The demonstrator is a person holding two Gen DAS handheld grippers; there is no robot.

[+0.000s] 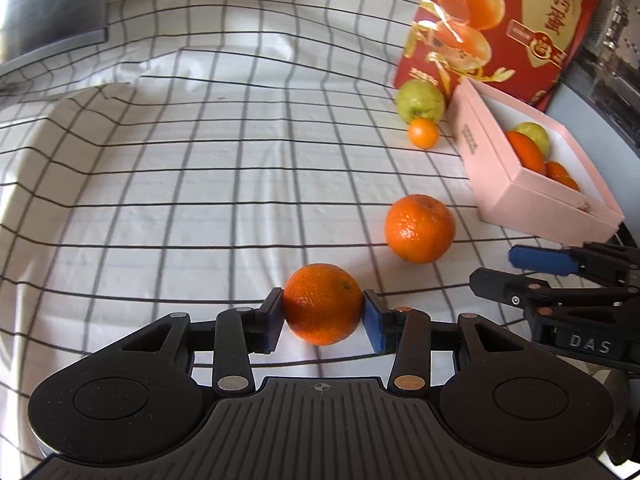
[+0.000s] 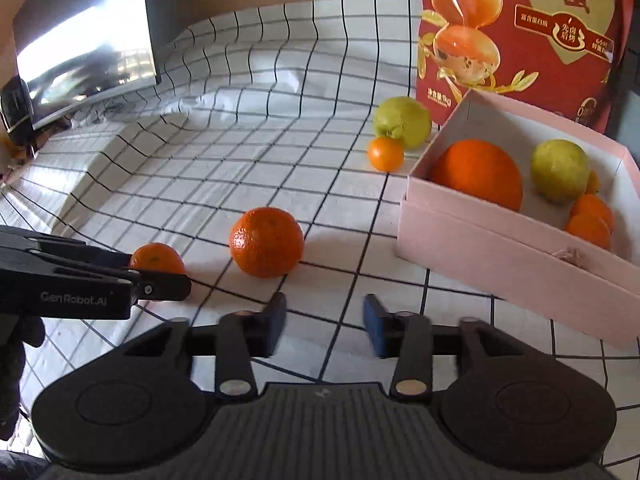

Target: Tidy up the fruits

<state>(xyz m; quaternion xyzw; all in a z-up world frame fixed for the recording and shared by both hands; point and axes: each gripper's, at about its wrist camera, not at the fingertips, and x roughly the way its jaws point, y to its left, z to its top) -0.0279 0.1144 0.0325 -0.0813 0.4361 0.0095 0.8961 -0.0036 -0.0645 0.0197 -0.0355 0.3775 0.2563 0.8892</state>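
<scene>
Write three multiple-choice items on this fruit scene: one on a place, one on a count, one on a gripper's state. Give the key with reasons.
1. Where does the small orange lie?
A. Inside the pink box
B. On the cloth in front of the green fruit
C. Between the right gripper's fingers

2. How many fruits lie loose on the checked cloth, outside the pink box and outside any gripper?
A. One
B. Three
C. Five

3. What is the left gripper doing?
A. Shut on a mandarin
B. Open over bare cloth
C. Resting in the box

Key: 1 B, it sits just before the green fruit, left of the box. 2 B, the big orange, the small orange and the green fruit. 3 A, both pads press the mandarin, while the right gripper is open with nothing between its fingers.
</scene>
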